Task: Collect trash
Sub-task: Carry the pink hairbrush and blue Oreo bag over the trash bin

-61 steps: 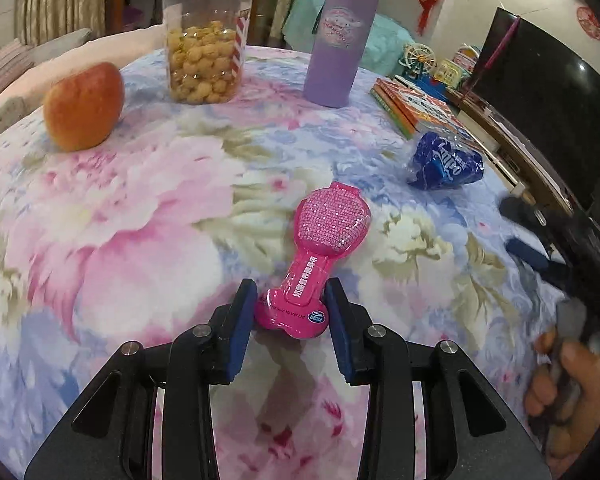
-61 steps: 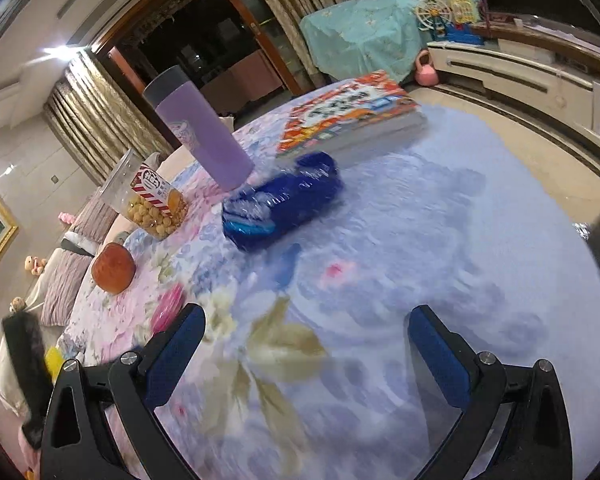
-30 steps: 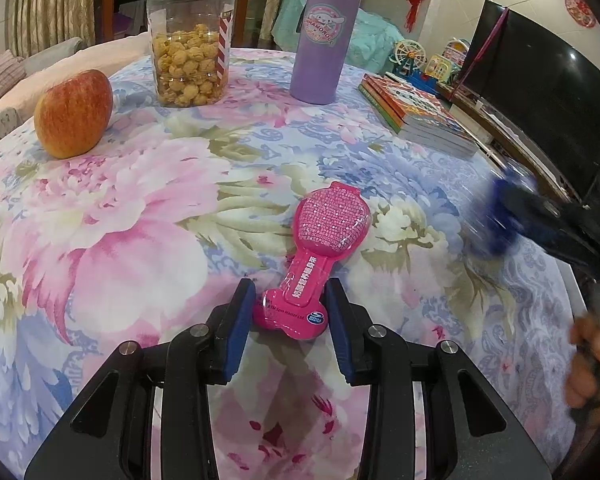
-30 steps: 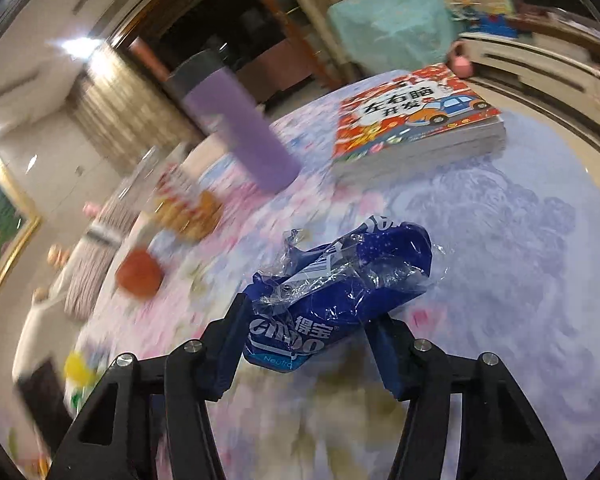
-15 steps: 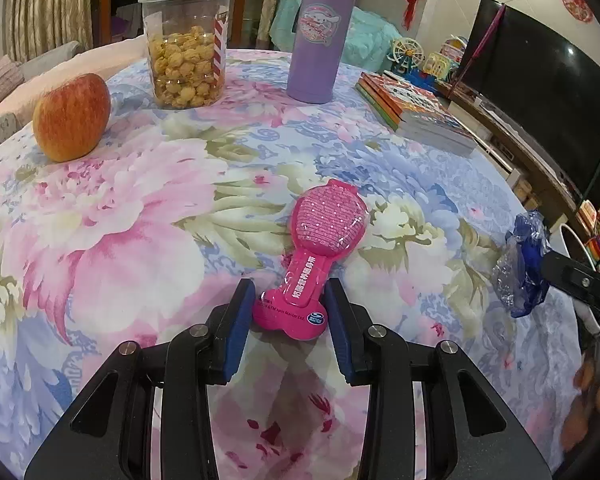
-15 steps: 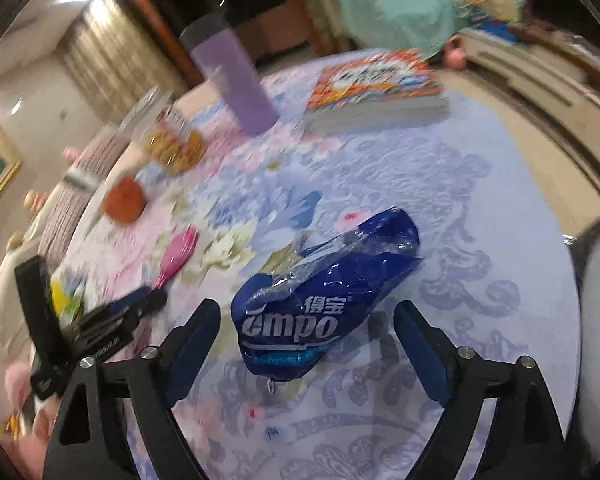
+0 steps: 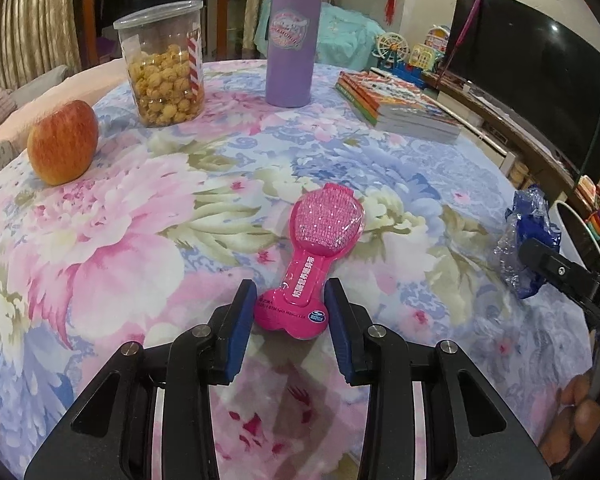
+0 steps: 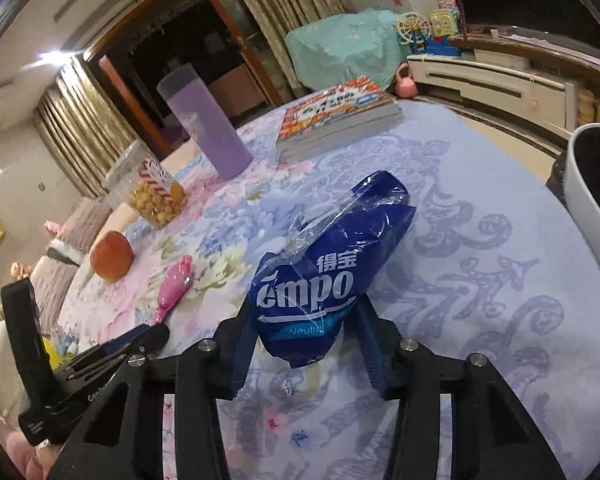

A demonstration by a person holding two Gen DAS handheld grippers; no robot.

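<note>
Far left on my tabletop (image 7: 112, 240), flowered cloth over it: an apple (image 7: 63, 142), then the clear jar of popcorn (image 7: 163, 68) behind it, purple tumbler (image 7: 294, 36) upright further back. Centre now, my left gripper (image 7: 288, 312) has its pads pressed on either side of the pink package (image 7: 314, 256), clamped on the narrow handle end w/ the wide rounded end pointing away from me; package lies flat on the cloth. Moving right, a stack of books (image 7: 396, 104) sits near the far edge, TV screen (image 7: 540, 92) beyond the tabletop. Right edge: blue wrapper (image 7: 526, 240) is up at the tabletop's rim, black finger of my right gripper in front of it. Switching to right wrist cam: right gripper (image 8: 306, 344) jaws closing, blue wrapper (image 8: 324, 272) between them, crumpled plastic w/ white lettering, lower end squeezed between the pads, rest sticking up and away over the cloth. Left of it in this view I see the apple (image 8: 111, 256) & pink package (image 8: 174, 284), well apart from the wrapper. Far right, a white-rimmed bin (image 8: 592, 184) stands just beside the tabletop edge; inside looks dark, can't tell contents.
</note>
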